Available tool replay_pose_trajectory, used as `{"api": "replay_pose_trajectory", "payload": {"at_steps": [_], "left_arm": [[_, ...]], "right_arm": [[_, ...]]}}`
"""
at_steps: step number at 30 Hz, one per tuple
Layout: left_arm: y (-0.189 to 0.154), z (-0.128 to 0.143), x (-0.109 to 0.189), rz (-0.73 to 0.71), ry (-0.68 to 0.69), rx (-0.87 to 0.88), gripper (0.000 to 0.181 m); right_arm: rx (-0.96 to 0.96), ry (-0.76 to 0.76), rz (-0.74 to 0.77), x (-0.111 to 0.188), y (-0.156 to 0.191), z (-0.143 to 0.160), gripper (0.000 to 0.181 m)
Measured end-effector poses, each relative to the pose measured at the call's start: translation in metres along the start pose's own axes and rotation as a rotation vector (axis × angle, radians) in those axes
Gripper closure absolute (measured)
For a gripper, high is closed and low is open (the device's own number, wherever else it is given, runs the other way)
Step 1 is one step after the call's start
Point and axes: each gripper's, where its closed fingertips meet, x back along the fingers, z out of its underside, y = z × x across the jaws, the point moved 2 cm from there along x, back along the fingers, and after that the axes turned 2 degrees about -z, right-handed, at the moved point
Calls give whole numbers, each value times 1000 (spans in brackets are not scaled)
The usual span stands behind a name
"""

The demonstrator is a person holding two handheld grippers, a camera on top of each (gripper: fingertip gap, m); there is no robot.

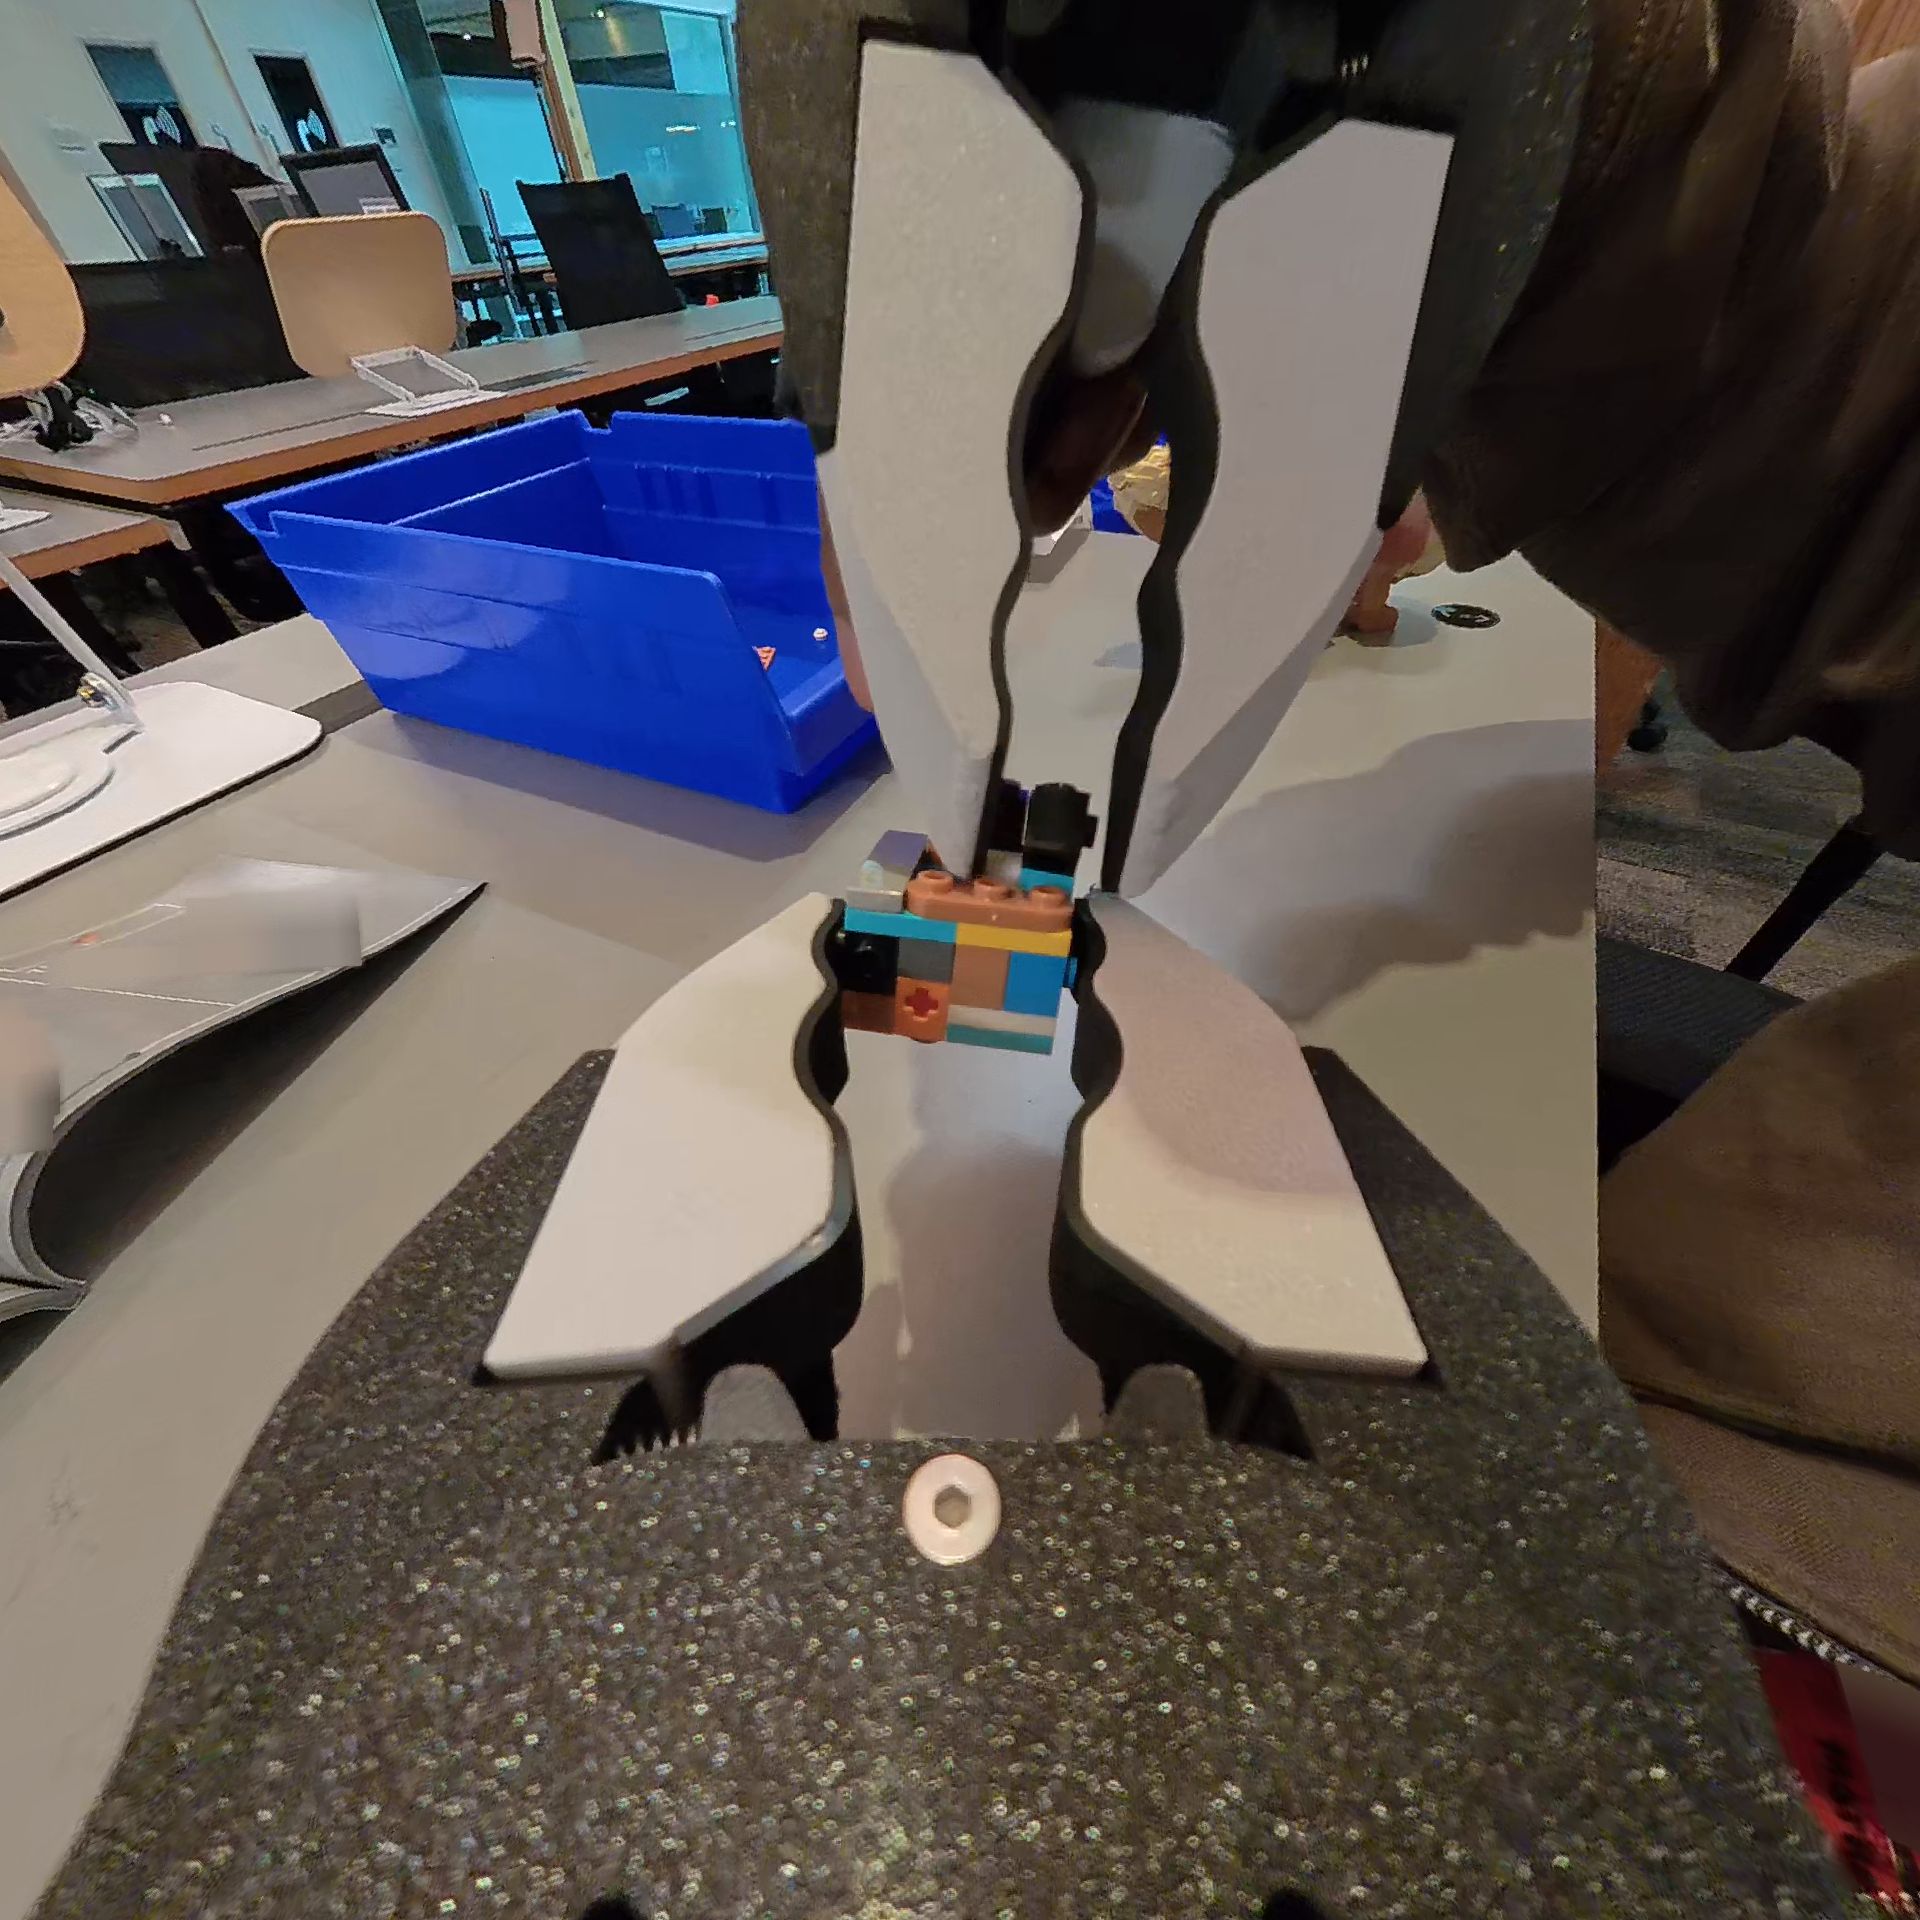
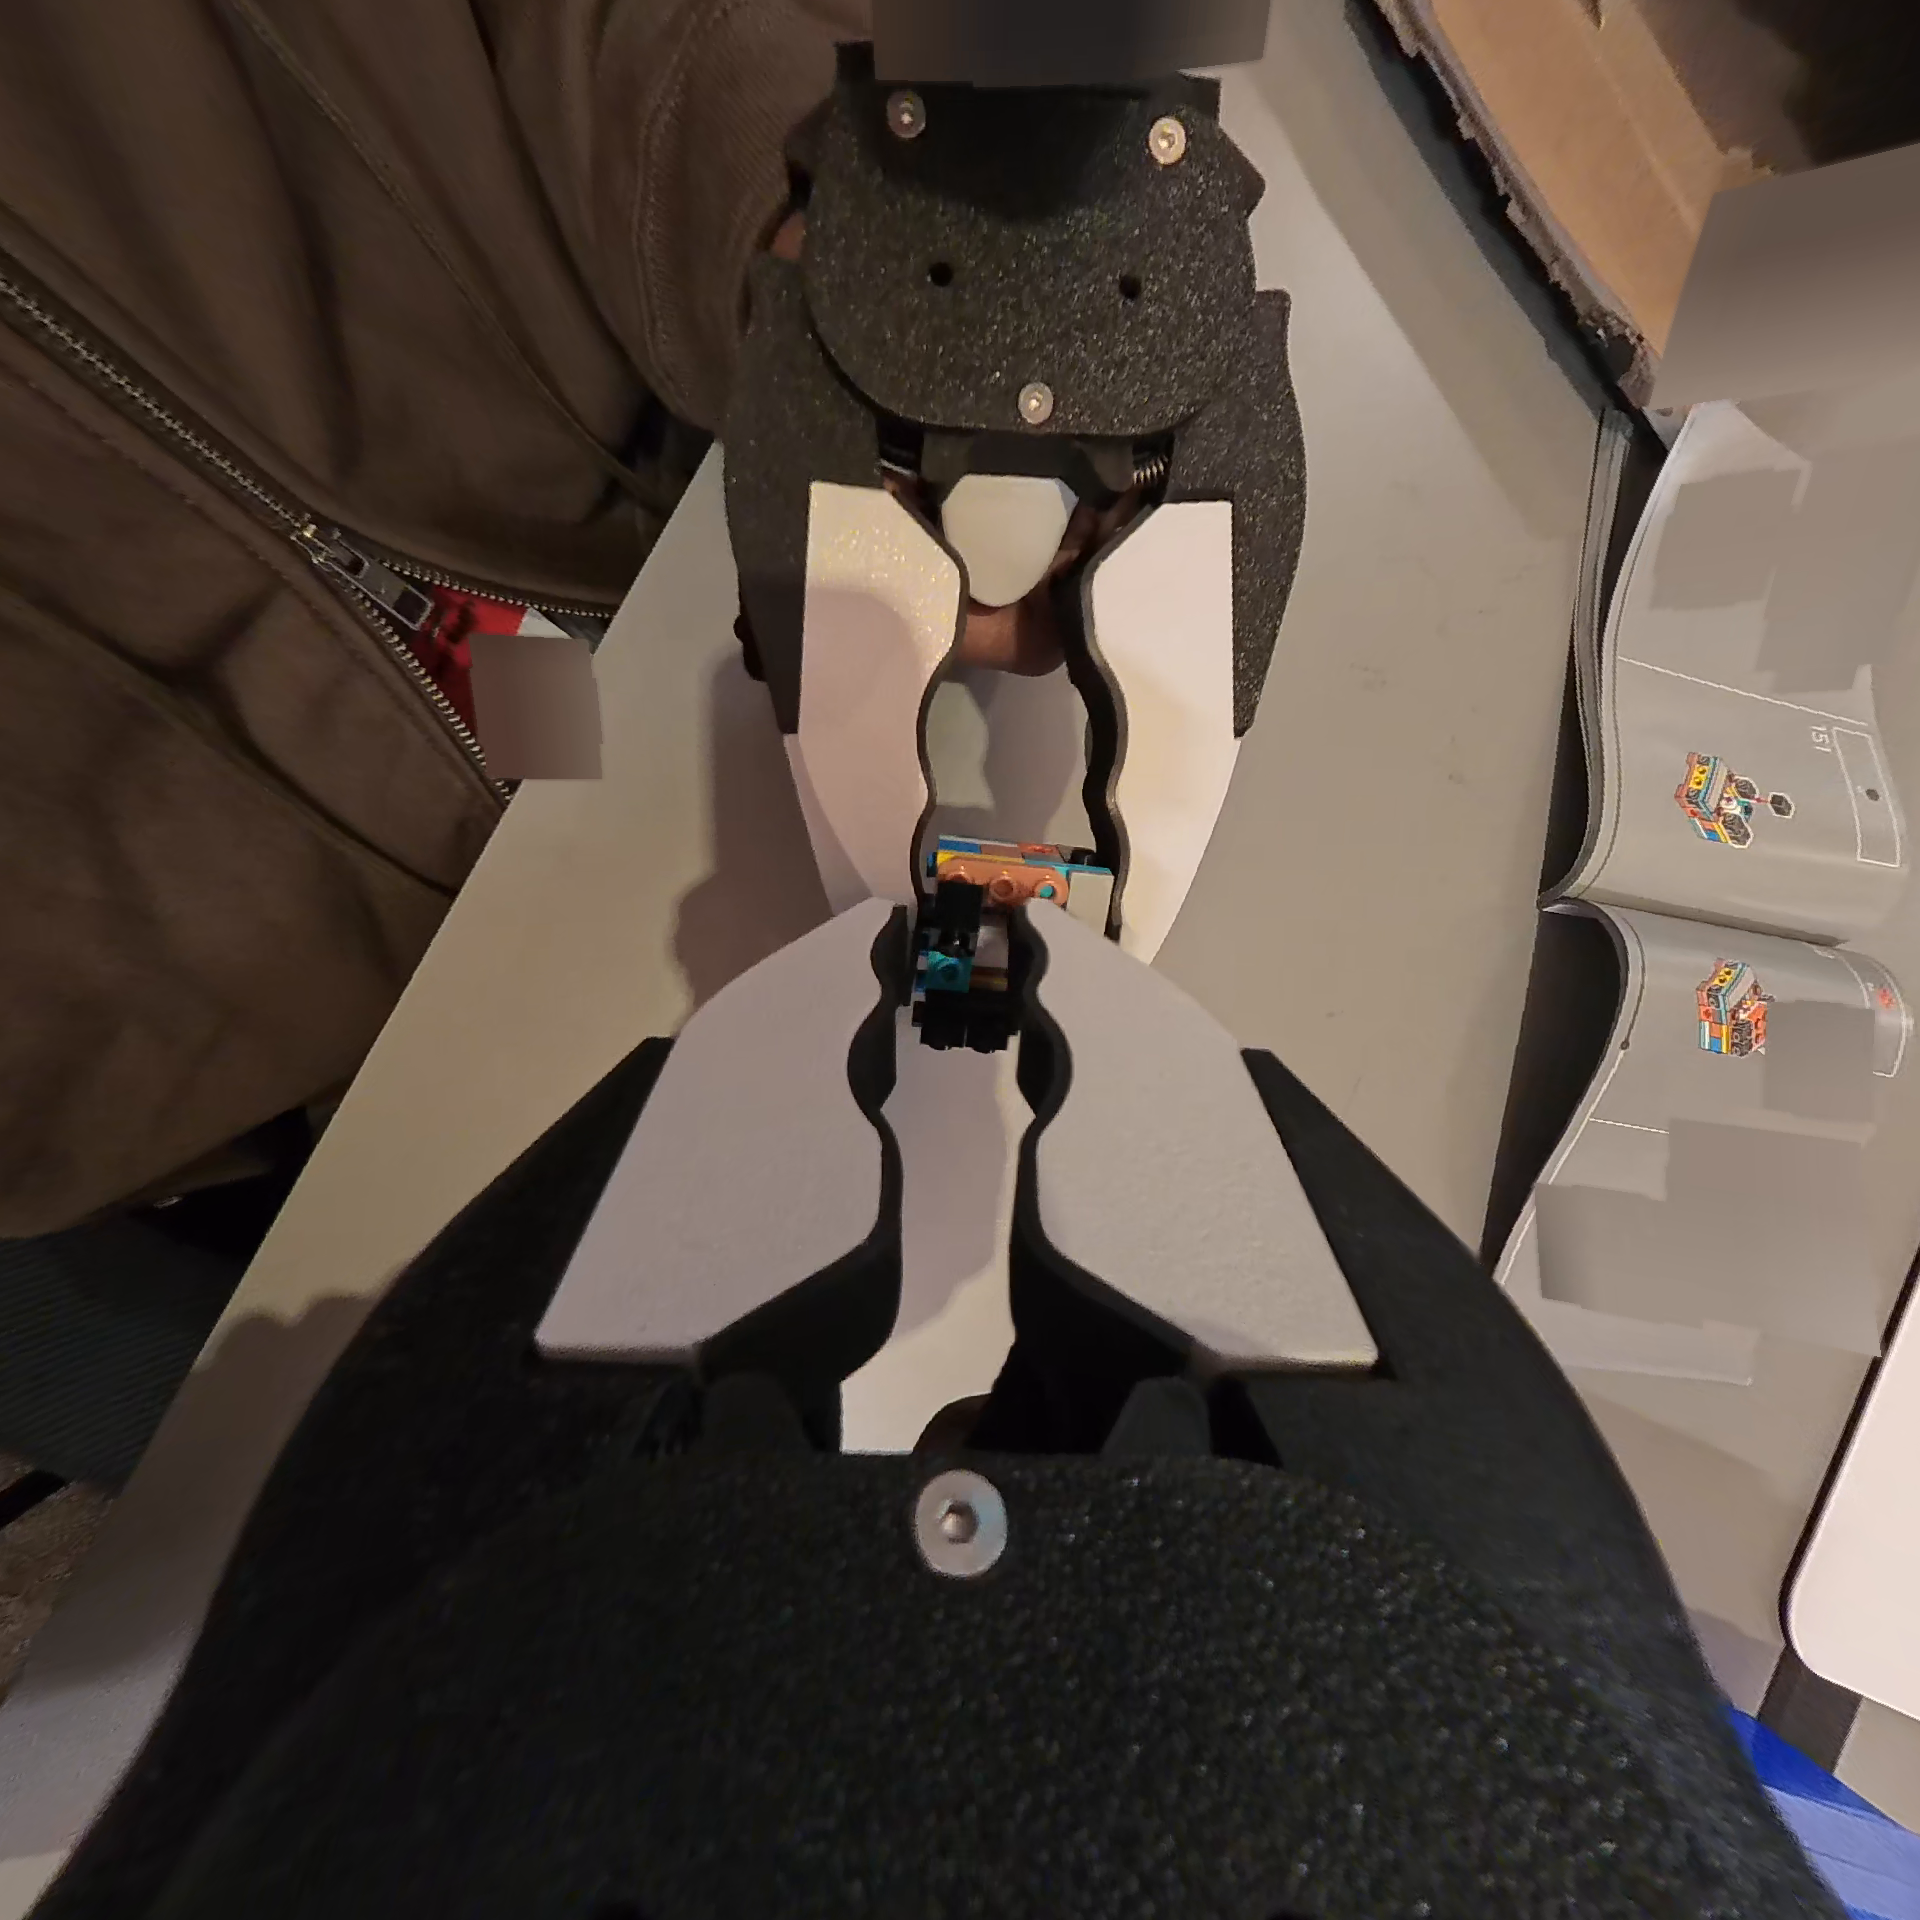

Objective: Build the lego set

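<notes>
**Left wrist view: seating the black piece on the block**

Left wrist view shows the lego build (image 1: 956,966), a small multicoloured block, clamped at its sides between my left gripper (image 1: 961,971) fingertips and held just above the grey table (image 1: 312,1143). From the right wrist view, my right gripper (image 2: 961,977) is closed on a small black-and-teal sub-assembly (image 2: 951,987) and hangs right at the build's studded top.

I judge the step in hand to be pressing that piece onto the brown studs. To do it well I'd line the studs up square first, then push straight down while the left grip stays firm, so the block doesn't twist out.

Room is tight: the two pairs of fingertips nearly touch over the block, so any sideways wiggle could knock them together. The table edge runs close on the side of the person's brown jacket (image 2: 260,623). A blue bin (image 1: 582,613) sits behind, well apart, and the open instruction booklet (image 2: 1745,831) lies off to the other side.
</notes>
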Motion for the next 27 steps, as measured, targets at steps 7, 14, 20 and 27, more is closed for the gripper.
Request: {"api": "replay_pose_trajectory", "payload": {"at_steps": [7,14,20,27], "left_arm": [[2,-1,1,-5,-10,7,141],[3,-4,2,-9,-26,18,141],[2,-4,1,-10,-23,14,141],[2,-2,1,-14,-13,5,141]], "right_arm": [[-19,-51,35,8,-1,-3,156],[-95,-203,106,19,-3,-4,162],[-107,-205,78,16,0,-3,168],[-103,-185,46,10,-1,-6,173]]}}
